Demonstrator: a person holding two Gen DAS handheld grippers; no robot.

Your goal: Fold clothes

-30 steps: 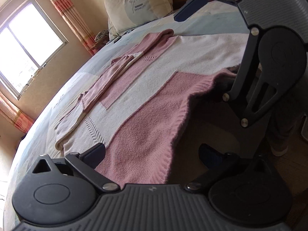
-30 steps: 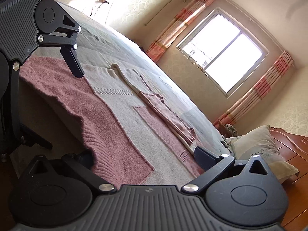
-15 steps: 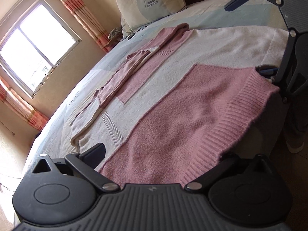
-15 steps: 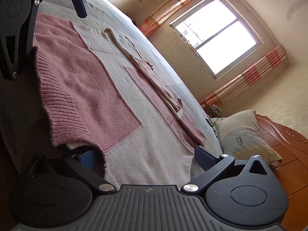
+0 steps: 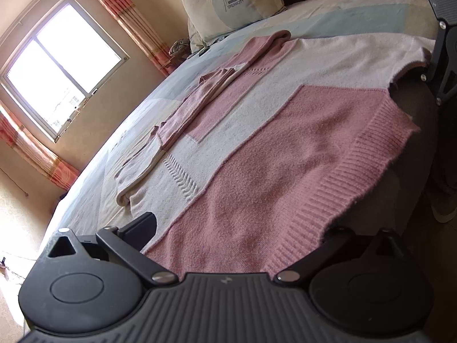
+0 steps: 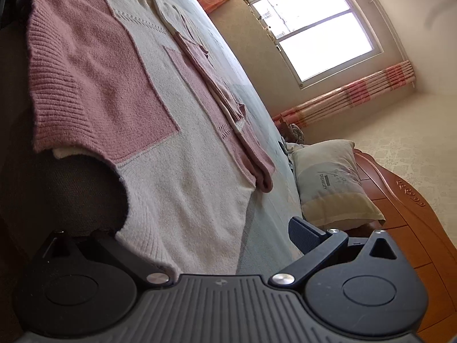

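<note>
One sleeve fold looked done on the pink-and-cream sweater point(image 5: 257, 131), spread across the bed point(image 5: 357, 14) with its ribbed hem over the near edge; the body folds remained. Each claw, left point(image 5: 240, 235) and right point(image 6: 200, 238), pinched a hem corner, though knit hid one finger of each.

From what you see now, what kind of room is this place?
Most likely a bedroom at home: a bed with a pillow, a wooden headboard, and a curtained window. A sweater lies spread on it.
</note>
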